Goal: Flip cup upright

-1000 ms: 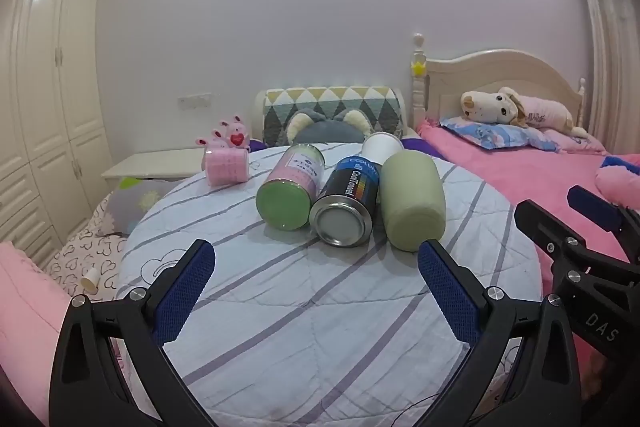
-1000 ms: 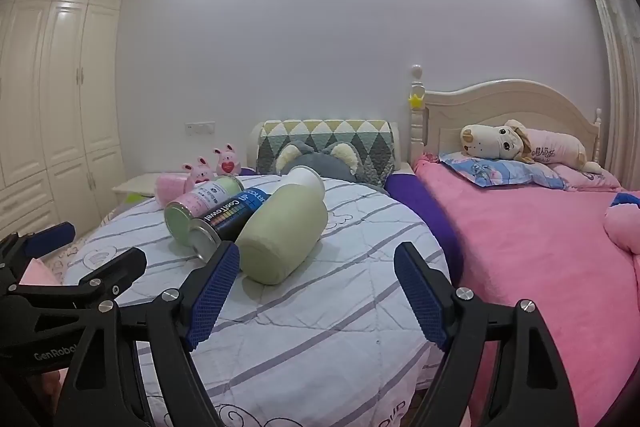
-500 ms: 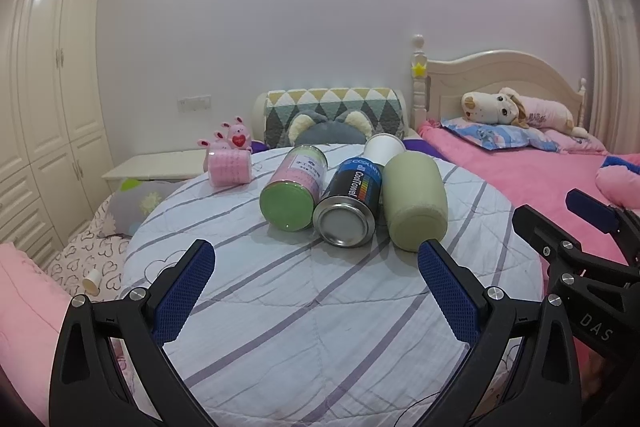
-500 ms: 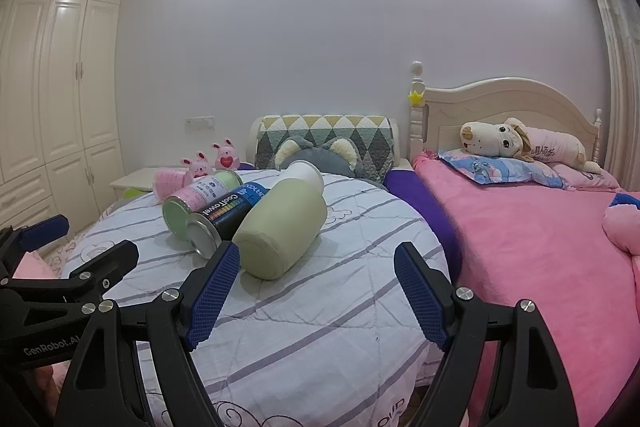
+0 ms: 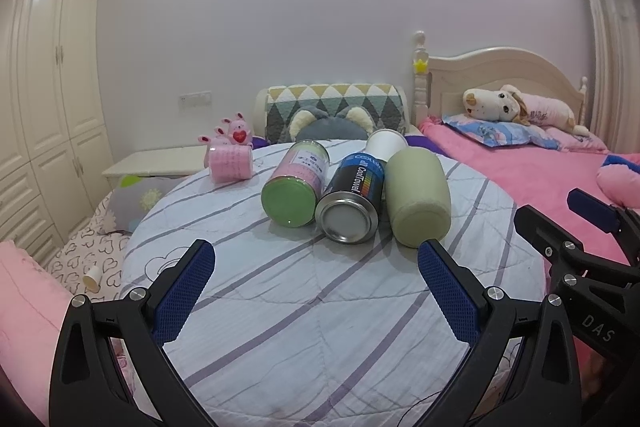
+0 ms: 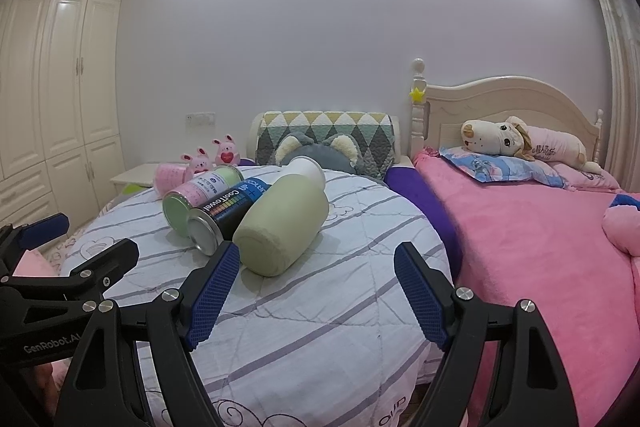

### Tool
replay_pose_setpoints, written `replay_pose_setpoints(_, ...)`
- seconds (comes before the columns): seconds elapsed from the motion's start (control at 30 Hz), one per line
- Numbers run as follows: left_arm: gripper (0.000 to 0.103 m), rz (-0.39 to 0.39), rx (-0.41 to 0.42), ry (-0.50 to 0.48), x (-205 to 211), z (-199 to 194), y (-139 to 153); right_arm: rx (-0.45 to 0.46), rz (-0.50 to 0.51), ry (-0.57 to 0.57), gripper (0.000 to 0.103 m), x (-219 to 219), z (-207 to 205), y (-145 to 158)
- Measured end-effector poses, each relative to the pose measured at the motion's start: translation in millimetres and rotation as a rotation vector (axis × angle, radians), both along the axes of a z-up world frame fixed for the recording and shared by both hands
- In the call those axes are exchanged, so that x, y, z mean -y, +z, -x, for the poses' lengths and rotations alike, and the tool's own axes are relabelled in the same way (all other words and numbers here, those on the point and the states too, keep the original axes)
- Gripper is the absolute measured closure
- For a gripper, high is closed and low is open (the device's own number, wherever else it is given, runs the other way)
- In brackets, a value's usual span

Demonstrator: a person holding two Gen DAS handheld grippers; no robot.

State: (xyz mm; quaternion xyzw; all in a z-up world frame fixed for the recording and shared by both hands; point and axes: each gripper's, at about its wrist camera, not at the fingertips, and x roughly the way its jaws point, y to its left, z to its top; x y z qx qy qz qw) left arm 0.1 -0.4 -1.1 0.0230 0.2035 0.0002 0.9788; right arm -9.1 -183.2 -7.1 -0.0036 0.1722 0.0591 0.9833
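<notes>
Left wrist view: round striped table [image 5: 320, 327] filled the ground ahead. On it, beyond the fingertips, three cylinders lay on their sides, touching. The pale green cup [image 5: 416, 199] lay just ahead of the right finger, beside a CoolTowel can [image 5: 352, 203] and a pink canister [image 5: 296, 191]. Left gripper [image 5: 316, 291] gaped wide, empty. Right gripper [image 6: 318, 295] likewise, cup [image 6: 282, 227] just ahead-left.

Judgement: close across the cup's body, tip its base down, avoid nudging the can. Only the left view showed a paper cup [image 5: 93, 277] on the floor.
</notes>
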Motion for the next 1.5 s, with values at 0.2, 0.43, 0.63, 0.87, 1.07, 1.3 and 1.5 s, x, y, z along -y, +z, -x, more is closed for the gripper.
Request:
replay_pose_setpoints(0.2,0.0,0.006,-0.008,-0.001,-1,-1,-2,-0.001,0.001,0.0,0.022,0,0,0)
replay_pose_setpoints(0.43,0.0,-0.007,-0.012,-0.001,0,-1,-4,-0.012,0.007,0.002,0.022,-1,-2,0)
replay_pose_setpoints(0.63,0.0,-0.009,-0.029,-0.004,0,-5,-5,-0.026,0.013,0.003,0.022,-2,-5,-1)
replay_pose_setpoints(0.87,0.0,-0.012,-0.066,-0.007,2,-16,-8,-0.065,0.012,-0.01,0.022,1,-15,-5)
replay_pose_setpoints(1.07,0.0,-0.037,-0.08,-0.012,0,-32,-10,-0.11,0.002,-0.011,0.022,0,-31,-7)
replay_pose_setpoints(1.3,0.0,-0.082,-0.115,-0.049,-2,-64,-7,-0.14,-0.01,-0.018,0.022,-5,-61,-3)
replay_pose_setpoints(1.5,0.0,-0.091,-0.173,-0.091,-2,-103,1,-0.185,-0.008,-0.021,0.022,-9,-98,-1)
